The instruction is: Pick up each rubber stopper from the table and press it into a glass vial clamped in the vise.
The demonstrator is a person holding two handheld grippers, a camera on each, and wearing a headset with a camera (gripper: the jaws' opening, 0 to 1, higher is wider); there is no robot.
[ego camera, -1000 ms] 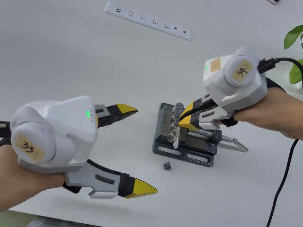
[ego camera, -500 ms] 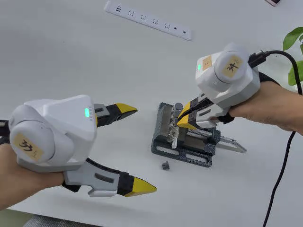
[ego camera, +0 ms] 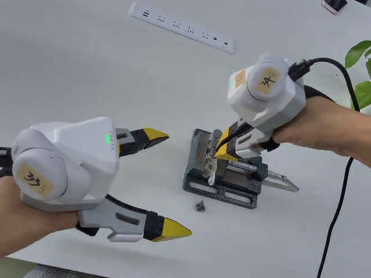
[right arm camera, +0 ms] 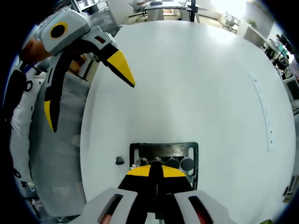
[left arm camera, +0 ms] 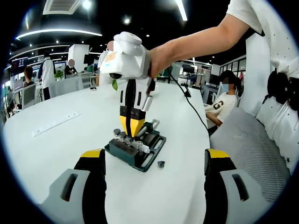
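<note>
One vise [ego camera: 232,196] stands on the white desk [ego camera: 87,75], with a row of vials [left arm camera: 120,134] clamped in it. Their number cannot be told, as the right tool [ego camera: 223,152] hides part of the row. That tool points down, its jaws closed together with the tips on the row. Whether anything sits between the tips cannot be told. One loose stopper [ego camera: 200,205] lies on the desk just beside the vise. The left tool [ego camera: 169,183] hovers well apart from the vise, its jaws spread wide and empty. One power strip [ego camera: 182,26] lies at the far side.
</note>
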